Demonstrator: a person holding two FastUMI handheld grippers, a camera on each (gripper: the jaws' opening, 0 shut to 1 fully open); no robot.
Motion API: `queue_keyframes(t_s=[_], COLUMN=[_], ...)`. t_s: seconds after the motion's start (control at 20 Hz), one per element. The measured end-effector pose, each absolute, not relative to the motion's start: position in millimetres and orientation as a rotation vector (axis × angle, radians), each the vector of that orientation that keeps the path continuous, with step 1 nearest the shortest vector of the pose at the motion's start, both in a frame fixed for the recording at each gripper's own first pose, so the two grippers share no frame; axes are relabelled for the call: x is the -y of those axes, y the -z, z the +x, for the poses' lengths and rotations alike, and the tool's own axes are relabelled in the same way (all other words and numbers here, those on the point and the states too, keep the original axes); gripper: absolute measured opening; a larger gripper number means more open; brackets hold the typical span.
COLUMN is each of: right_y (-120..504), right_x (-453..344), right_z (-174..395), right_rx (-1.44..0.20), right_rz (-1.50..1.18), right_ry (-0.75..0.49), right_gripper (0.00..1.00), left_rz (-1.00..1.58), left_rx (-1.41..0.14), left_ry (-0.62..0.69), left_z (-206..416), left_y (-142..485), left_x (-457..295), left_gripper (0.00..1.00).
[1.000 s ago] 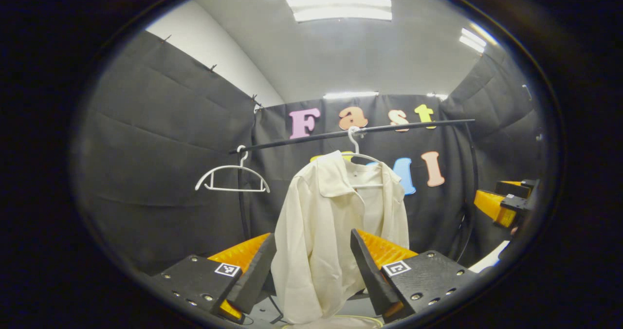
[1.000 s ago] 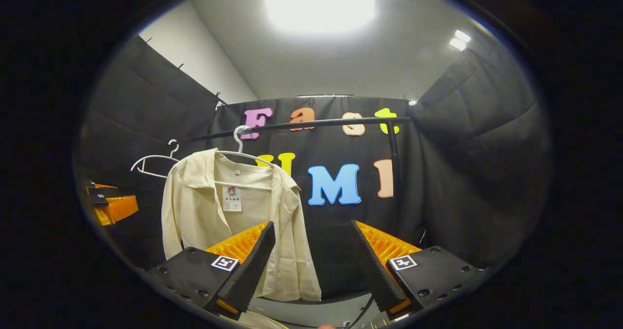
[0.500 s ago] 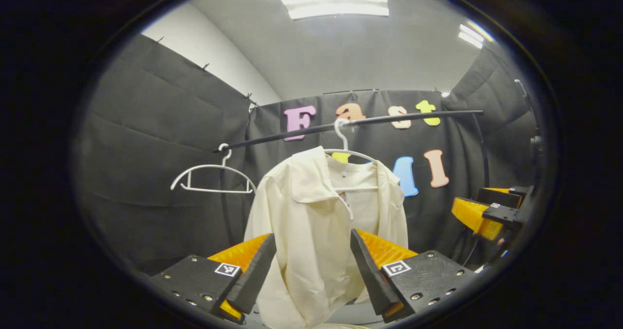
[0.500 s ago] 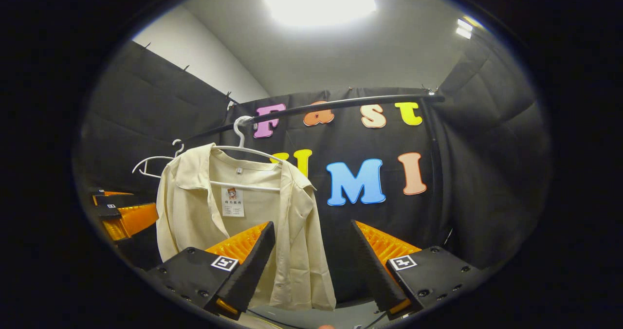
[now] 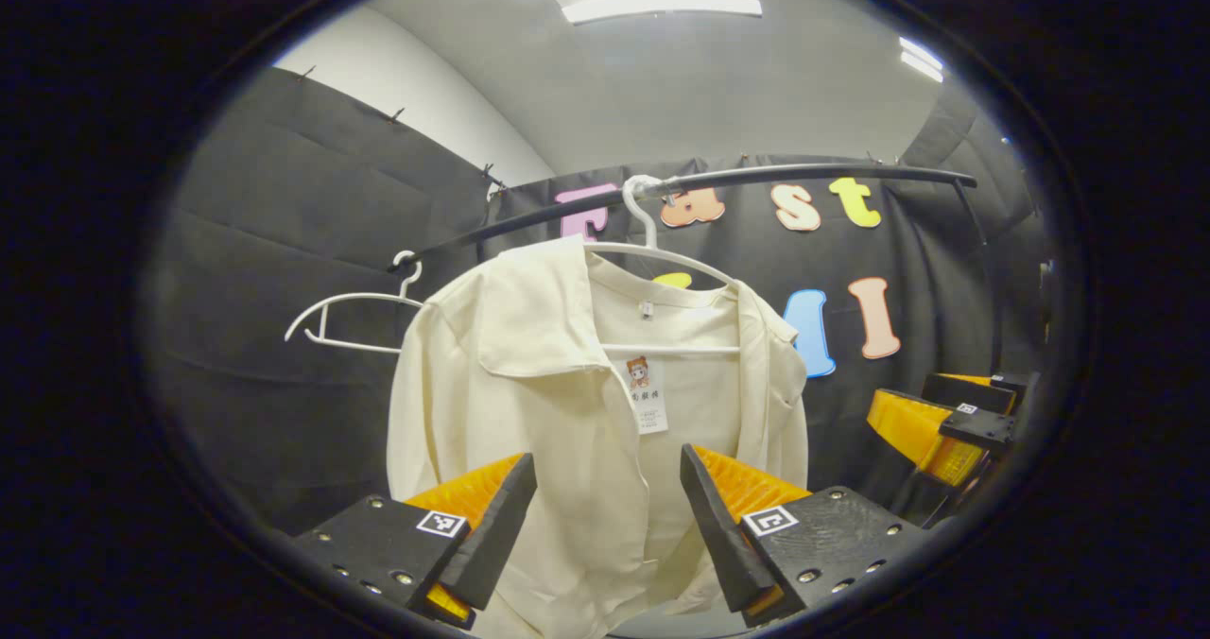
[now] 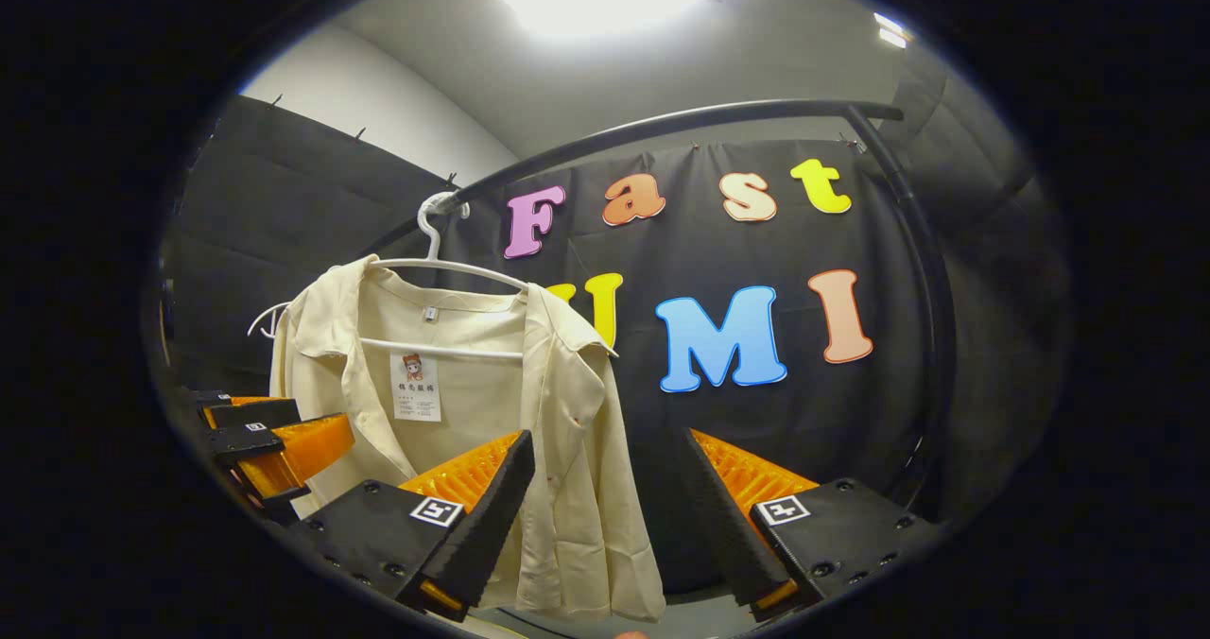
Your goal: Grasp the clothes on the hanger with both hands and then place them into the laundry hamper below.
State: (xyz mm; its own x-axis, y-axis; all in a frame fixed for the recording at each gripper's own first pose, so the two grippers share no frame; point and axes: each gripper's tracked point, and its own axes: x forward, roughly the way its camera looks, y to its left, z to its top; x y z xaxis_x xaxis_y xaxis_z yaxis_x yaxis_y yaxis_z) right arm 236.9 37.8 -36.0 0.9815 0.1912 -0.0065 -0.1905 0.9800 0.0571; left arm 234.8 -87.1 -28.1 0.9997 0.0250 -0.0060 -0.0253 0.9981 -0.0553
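Note:
A cream shirt (image 5: pixel 558 403) (image 6: pixel 529 431) hangs open-fronted on a white hanger (image 5: pixel 652 251) (image 6: pixel 444 266) hooked over a black rail (image 5: pixel 756 178) (image 6: pixel 662 129). My left gripper (image 5: pixel 605 507) stands open just in front of the shirt's front panel, its fingers either side of the cloth and apart from it. My right gripper (image 6: pixel 605 507) is open too, with the shirt's right edge behind its left finger (image 6: pixel 477 526). In the left gripper view the right gripper (image 5: pixel 945 422) shows at the far right. In the right gripper view the left gripper (image 6: pixel 274 436) shows at the far left.
An empty white hanger (image 5: pixel 350 313) (image 6: pixel 265 318) hangs on the same rail, left of the shirt. The rail bends down into a black upright post (image 6: pixel 931 280) at the right. Black cloth walls close in the booth on three sides.
Both grippers have moved closer to the shirt and rail, so the shirt looms larger. Both stayed open. The shirt and hangers have not moved.

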Motion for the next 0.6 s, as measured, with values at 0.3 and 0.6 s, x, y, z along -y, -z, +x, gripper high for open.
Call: queue_keyframes(t_s=[0.3,0.6], right_y=[61,66], right_x=[-43,-56], right_z=[274,290], right_rx=[-0.052,-0.033], right_rz=[0.084,0.078], right_ry=[-0.247,-0.313], right_gripper=[0.96,0.96], left_rz=[-0.056,-0.021], left_rx=[-0.028,-0.005], left_ry=[-0.161,-0.291], left_z=[279,306], left_y=[51,59], left_x=[84,69], left_gripper=[0.9,0.9])
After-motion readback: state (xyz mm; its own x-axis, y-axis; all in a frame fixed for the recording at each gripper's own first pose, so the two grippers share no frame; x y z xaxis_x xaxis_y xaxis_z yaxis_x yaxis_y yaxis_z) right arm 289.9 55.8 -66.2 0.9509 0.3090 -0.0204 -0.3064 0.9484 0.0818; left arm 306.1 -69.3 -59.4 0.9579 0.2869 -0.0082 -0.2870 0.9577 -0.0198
